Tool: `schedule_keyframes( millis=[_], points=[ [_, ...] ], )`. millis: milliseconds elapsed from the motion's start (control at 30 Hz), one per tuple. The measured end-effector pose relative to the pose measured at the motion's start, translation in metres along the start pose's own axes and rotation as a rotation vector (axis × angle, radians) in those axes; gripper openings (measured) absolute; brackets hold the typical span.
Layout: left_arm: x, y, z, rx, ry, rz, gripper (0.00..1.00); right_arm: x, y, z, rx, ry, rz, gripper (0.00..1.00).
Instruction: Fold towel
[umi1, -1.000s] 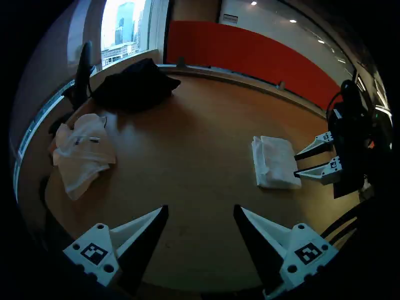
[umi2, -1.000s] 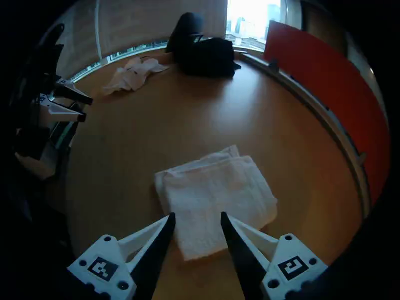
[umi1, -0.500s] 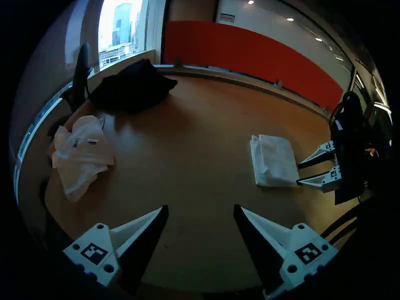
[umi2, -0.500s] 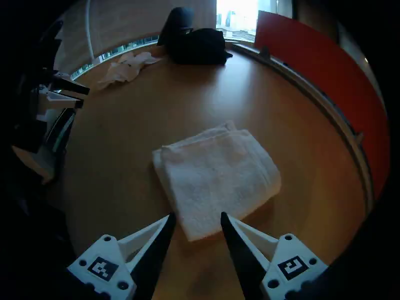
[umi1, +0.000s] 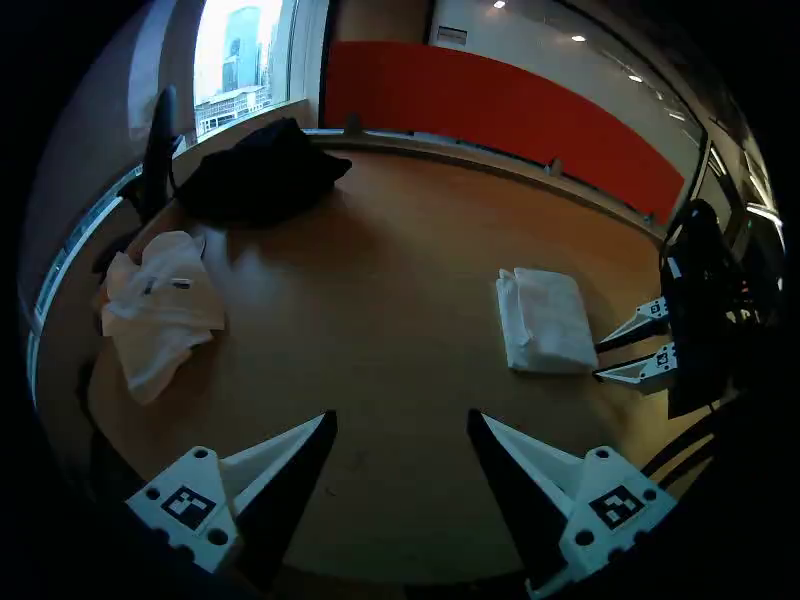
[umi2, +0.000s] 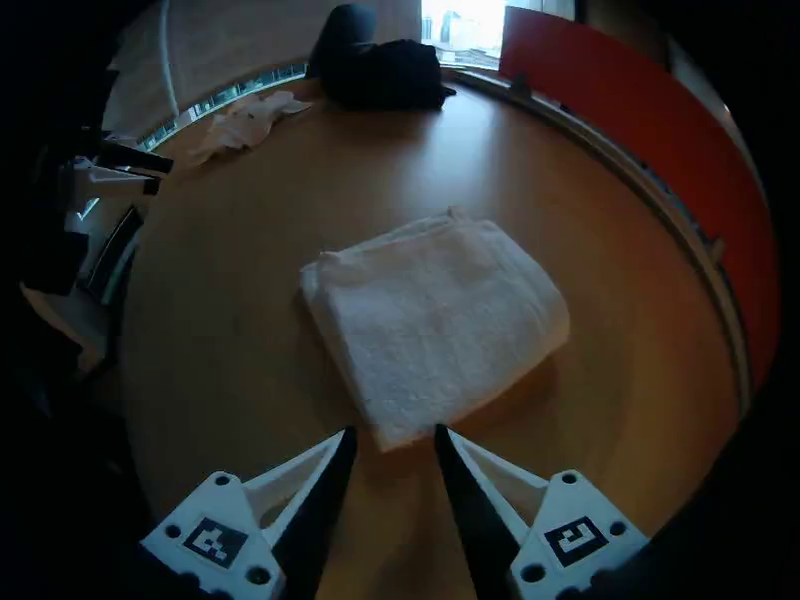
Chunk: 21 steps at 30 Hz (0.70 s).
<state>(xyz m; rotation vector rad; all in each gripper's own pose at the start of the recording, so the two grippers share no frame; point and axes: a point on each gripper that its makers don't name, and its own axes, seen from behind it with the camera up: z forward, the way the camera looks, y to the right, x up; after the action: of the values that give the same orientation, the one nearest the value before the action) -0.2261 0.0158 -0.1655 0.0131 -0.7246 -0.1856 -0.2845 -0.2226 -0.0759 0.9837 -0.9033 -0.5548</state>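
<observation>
Two grippers are held with jaws apart: the left gripper spread wide over the wooden table, the right gripper narrowly parted at the near corner of the folded white towel lying there.

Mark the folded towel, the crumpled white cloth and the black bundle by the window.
folded towel (umi2: 435, 320), right gripper view, middle of its top face.
crumpled white cloth (umi1: 160, 310), left gripper view, middle of the heap.
black bundle (umi1: 260, 175), left gripper view, its middle.
</observation>
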Motion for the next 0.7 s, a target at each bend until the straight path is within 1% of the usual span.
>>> schedule_keyframes(
  millis=[167,433,633,700],
  points=[
    [-0.0006,-0.0005,-0.0002,0.001,0.000,0.000,0.97,-0.0047,0.0028,0.0015,-0.011,-0.007,0.022,0.47],
    [-0.0015,0.0013,0.0007,-0.002,-0.003,0.000,0.97,-0.0068,0.0011,0.0050,-0.009,-0.006,0.042,0.46],
    [-0.0019,0.0022,0.0013,-0.004,-0.005,0.001,0.97,-0.0076,0.0014,0.0064,-0.019,-0.004,0.049,0.33],
    [-0.0018,0.0022,0.0015,-0.004,-0.005,0.001,0.97,-0.0078,0.0022,0.0061,-0.022,-0.003,0.052,0.30]
  ],
)
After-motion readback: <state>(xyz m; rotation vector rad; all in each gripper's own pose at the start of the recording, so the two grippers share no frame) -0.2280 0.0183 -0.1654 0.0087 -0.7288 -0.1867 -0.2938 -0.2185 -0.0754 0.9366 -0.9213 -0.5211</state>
